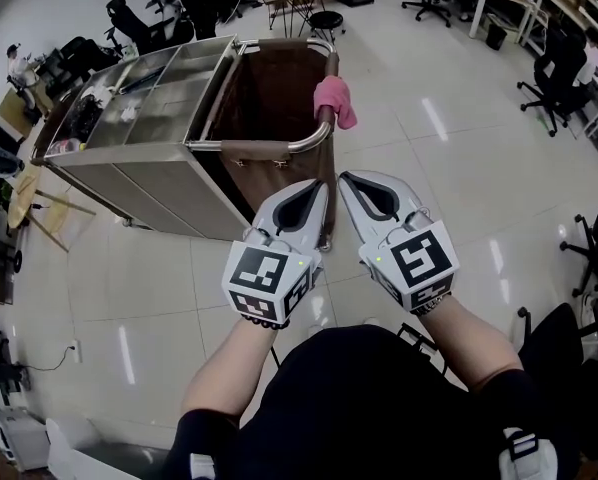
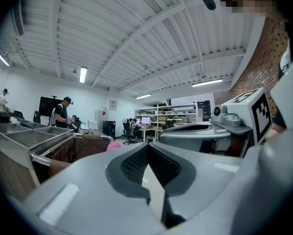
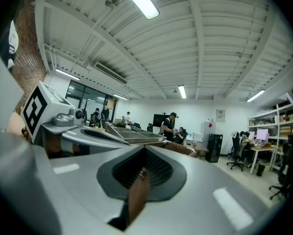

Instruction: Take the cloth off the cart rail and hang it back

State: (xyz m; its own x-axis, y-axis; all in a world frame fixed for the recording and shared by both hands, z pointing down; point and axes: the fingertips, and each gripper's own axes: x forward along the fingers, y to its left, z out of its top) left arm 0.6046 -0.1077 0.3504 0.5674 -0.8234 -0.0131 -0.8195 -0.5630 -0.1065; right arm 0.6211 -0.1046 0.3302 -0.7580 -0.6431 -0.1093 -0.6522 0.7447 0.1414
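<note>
Two grey-white handheld grippers sit side by side, almost touching, just in front of the person's dark-clothed body, and both point level and away. The left gripper [image 1: 317, 190] has its jaws pressed together with nothing between them, and the right gripper [image 1: 347, 182] is likewise closed and empty. Just past their tips stands a stainless-steel cart [image 1: 139, 183] with recessed trays on top and a brown bag compartment at its near end, framed by a curved silver tube rail [image 1: 304, 143]. Farther along the rail's right side bar, which runs away from the person, a small bunched pink cloth [image 1: 335, 101] is draped across the tube and spills toward the outer, right side. It lies straight ahead of the gap between the two grippers and clear of both, with the right tip looking marginally better lined up. Either gripper would need to spread its jaws before taking hold. Beyond the cart, black office chairs [image 1: 554, 73] stand on a pale tiled floor.
</note>
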